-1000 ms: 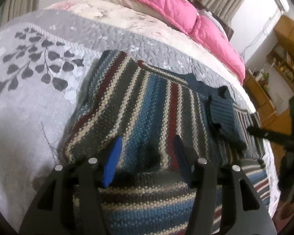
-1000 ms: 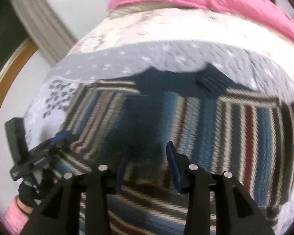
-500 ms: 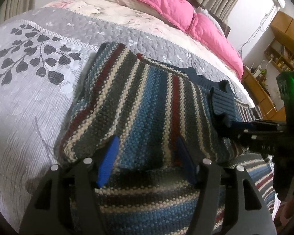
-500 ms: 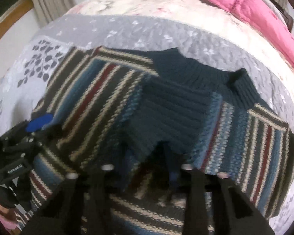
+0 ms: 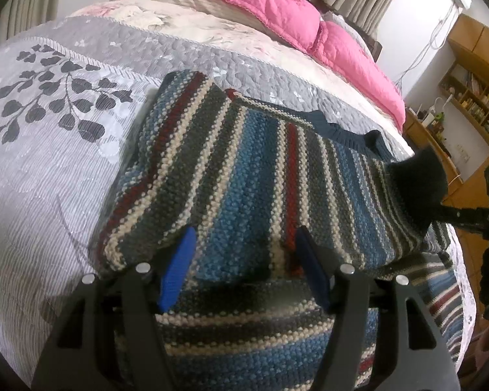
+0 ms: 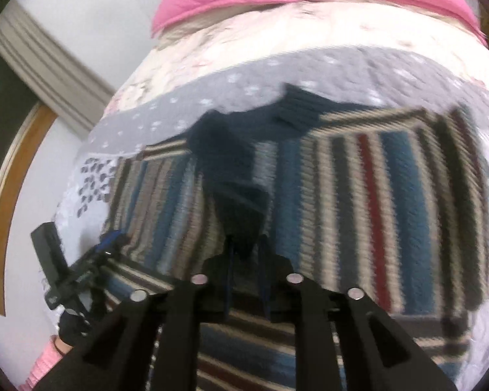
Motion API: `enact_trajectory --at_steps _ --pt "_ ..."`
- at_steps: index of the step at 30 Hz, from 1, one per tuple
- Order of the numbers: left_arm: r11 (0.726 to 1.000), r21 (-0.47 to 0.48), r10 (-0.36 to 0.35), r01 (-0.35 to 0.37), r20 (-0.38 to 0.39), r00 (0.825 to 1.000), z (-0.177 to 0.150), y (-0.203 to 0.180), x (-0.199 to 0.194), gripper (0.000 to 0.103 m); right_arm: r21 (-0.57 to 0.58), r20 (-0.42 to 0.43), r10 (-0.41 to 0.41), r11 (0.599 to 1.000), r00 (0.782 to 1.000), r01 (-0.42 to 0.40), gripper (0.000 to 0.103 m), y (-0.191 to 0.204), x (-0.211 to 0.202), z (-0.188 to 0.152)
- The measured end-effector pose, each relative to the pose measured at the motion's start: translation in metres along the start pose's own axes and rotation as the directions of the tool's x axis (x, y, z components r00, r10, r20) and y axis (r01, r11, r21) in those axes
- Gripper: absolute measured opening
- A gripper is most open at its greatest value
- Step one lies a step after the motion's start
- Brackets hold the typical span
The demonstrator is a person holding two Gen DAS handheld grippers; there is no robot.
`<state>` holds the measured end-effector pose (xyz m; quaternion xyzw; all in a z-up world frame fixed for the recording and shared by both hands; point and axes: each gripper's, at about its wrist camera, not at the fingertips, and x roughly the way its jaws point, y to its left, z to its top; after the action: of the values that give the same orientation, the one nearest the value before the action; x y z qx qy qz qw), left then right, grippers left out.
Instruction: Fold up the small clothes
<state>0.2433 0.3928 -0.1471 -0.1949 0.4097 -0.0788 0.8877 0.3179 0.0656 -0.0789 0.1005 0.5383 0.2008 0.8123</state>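
The striped knit sweater [image 5: 244, 176] lies on the grey quilt [image 5: 49, 163], below the pink pillows [image 5: 277, 9]. The left gripper [image 5: 244, 244] sits wide apart over its folded edge. The right gripper [image 6: 246, 254] pinches the navy cuff [image 6: 241, 215], fingers narrow.

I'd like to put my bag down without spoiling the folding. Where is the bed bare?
Bare quilt lies left of the striped sweater, over the leaf print, and in the grey band between the sweater and the pink pillows. The near middle is crowded: the sweater and both hand-held grippers fill it.
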Motion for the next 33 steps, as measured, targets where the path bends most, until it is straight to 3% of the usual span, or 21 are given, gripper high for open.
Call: enact_trajectory --at_steps 5,9,13,15,16,19,23,26,29,33 --pt "1.000 0.001 0.001 -0.001 0.000 1.000 0.000 0.000 0.000 0.064 0.103 0.010 0.028 0.994 1.000 -0.029 0.050 -0.046 -0.009 -0.013" --pt "1.000 0.008 0.006 -0.006 0.000 1.000 0.001 -0.001 0.001 0.065 0.176 0.013 0.127 0.976 0.992 -0.128 0.057 -0.066 -0.006 -0.014" --pt "1.000 0.007 0.005 -0.005 0.000 1.000 0.000 -0.002 0.001 0.065 0.197 0.000 0.140 0.971 0.990 -0.137 0.060 -0.069 0.006 -0.008" --pt "1.000 0.008 0.005 -0.005 0.000 1.000 0.000 -0.002 0.001 0.065 0.194 -0.011 0.140 0.972 0.990 -0.135 0.055 -0.066 0.014 -0.003" --pt "1.000 0.008 0.004 -0.004 -0.001 1.000 0.001 -0.002 0.001 0.065 0.182 -0.023 0.127 0.976 0.992 -0.121 0.043 -0.061 0.019 0.000" --pt "1.000 0.006 0.007 -0.007 -0.007 1.000 0.002 -0.004 -0.001 0.066 0.148 -0.026 0.083 0.986 0.996 -0.079 0.021 -0.053 0.021 0.008" --pt "0.999 -0.044 -0.029 0.031 0.031 0.999 0.008 -0.008 -0.017 0.069 0.083 0.063 0.073 0.994 0.995 -0.078 0.010 -0.042 -0.007 0.016" --pt "0.998 -0.040 -0.044 0.047 0.064 0.997 0.012 -0.017 -0.022 0.070 0.055 0.110 0.072 0.995 0.991 -0.079 0.008 -0.040 -0.024 0.018" --pt "1.000 0.013 -0.003 0.003 0.033 0.999 0.011 -0.027 -0.010 0.071 0.056 0.087 0.011 0.998 0.996 -0.016 0.004 -0.046 -0.017 0.018" --pt "1.000 0.015 0.012 -0.011 -0.018 1.000 0.004 -0.022 0.007 0.072 0.096 0.005 -0.076 0.993 0.997 0.075 0.003 -0.068 0.004 0.006"
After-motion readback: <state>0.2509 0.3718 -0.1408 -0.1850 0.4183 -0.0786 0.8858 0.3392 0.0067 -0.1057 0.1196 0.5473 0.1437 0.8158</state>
